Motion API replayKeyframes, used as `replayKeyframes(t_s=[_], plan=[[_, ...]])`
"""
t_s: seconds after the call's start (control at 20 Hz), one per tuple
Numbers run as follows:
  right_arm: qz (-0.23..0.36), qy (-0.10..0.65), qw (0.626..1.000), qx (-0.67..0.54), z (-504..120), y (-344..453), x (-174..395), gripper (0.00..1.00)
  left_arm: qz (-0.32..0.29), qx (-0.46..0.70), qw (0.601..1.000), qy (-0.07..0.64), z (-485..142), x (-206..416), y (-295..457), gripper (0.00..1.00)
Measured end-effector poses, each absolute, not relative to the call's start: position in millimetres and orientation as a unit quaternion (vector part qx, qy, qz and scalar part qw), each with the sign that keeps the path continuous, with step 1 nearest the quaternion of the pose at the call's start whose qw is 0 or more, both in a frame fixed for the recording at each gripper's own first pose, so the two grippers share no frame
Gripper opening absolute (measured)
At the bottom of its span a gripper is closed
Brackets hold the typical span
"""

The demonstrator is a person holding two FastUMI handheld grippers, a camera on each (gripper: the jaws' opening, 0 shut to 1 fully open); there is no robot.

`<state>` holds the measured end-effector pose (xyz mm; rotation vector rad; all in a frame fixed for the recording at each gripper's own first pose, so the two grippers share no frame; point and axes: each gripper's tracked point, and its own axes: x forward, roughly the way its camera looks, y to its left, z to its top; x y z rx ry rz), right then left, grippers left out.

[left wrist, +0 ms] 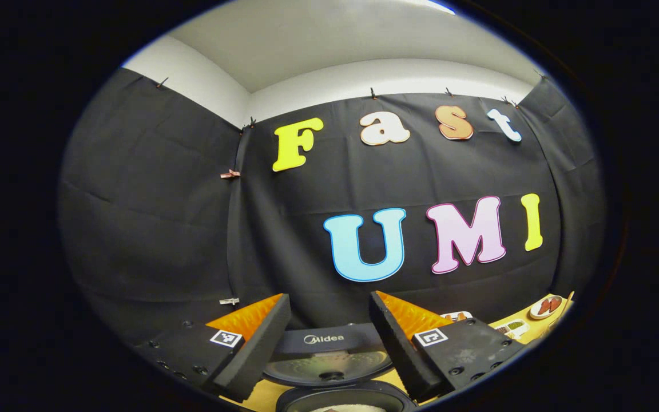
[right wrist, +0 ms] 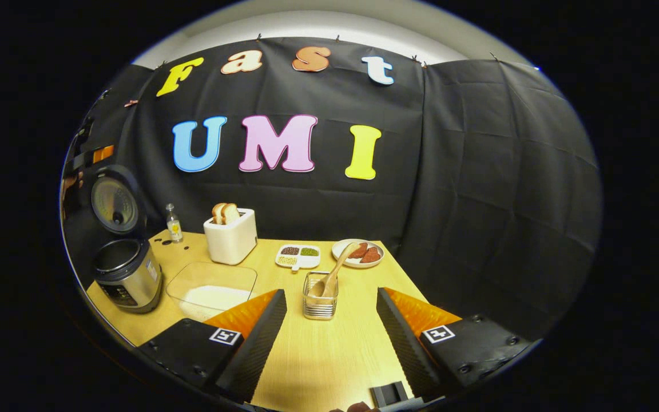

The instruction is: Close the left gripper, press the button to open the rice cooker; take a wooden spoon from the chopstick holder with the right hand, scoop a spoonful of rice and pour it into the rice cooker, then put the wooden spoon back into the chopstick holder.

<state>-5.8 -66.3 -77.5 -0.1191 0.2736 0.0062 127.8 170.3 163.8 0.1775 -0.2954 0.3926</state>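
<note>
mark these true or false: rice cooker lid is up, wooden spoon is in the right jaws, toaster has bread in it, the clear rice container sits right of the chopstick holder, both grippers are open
1. The rice cooker lid is up. True: the lid stands raised behind the open pot.
2. The wooden spoon is in the right gripper jaws. False: it stands in the chopstick holder, and the jaws are apart and empty.
3. The toaster has bread in it. True: two slices stick out on top.
4. The clear rice container sits right of the chopstick holder. False: in the right gripper view it lies to the holder's left.
5. Both grippers are open. True: the left gripper is spread too.
</note>
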Motion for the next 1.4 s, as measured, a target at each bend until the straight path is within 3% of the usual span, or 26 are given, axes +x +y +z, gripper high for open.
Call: replayKeyframes(t_s=[0.25, 0.45, 0.8, 1.1, 1.25, 1.4], plan=[[-0.013, 0.144, 0.988, -0.057, -79, -56, -34, 0.98, 0.185, 0.105, 0.969, -0.129, 155, 165, 188, 0.92], [-0.026, 0.148, 0.988, -0.036, -80, -55, -38, 0.99, 0.184, 0.085, 0.974, -0.104, 137, 175, 185, 1.0], [-0.015, 0.159, 0.987, -0.01, -98, -44, -24, 0.99, 0.196, 0.043, 0.979, -0.029, 96, 131, 159, 1.0], [0.018, 0.187, 0.982, -0.008, -120, -22, -22, 0.98, 0.218, 0.042, 0.973, 0.068, 12, 83, 140, 1.0], [0.031, 0.201, 0.979, -0.013, -129, -13, -31, 0.99, 0.197, -0.034, 0.972, 0.127, -42, 71, 129, 1.0], [0.035, 0.211, 0.977, -0.017, -136, -10, -36, 0.99, 0.182, -0.024, 0.972, 0.144, -70, 65, 123, 0.98]])
